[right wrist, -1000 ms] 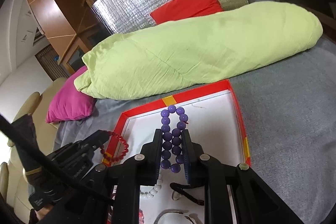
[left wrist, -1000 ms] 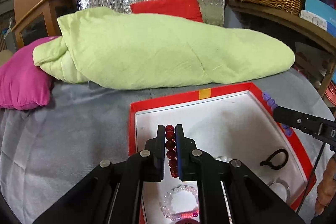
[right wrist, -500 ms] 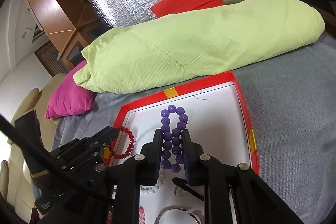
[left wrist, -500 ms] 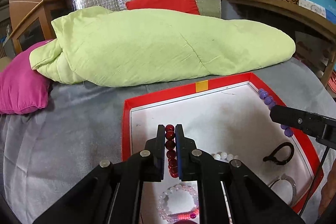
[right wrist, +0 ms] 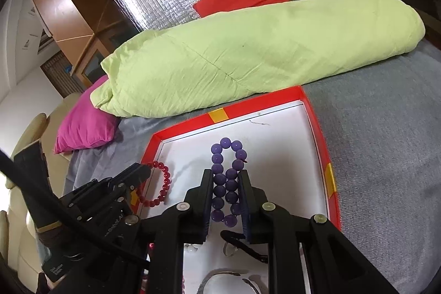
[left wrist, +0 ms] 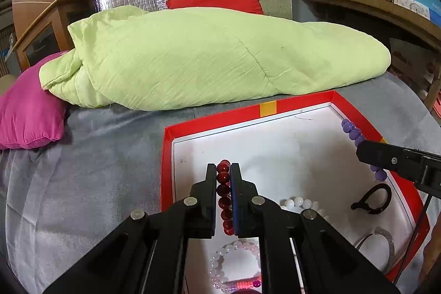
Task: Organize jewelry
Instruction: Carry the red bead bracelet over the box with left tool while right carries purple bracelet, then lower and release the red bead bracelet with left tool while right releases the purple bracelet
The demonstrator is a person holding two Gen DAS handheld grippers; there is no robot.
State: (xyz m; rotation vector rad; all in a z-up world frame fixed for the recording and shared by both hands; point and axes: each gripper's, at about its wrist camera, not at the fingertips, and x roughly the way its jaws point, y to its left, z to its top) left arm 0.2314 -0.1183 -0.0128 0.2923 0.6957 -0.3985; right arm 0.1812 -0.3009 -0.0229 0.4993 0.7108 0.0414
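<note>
Your left gripper [left wrist: 223,170] points toward twelve o'clock, its fingers [left wrist: 210,183] pressed nearly together on a red bead bracelet [left wrist: 223,194]. Your right gripper [right wrist: 226,178], at three o'clock from the left, likewise points to twelve and clamps a purple bead bracelet [right wrist: 227,172], fingers [right wrist: 207,189] slightly wider apart.
</note>
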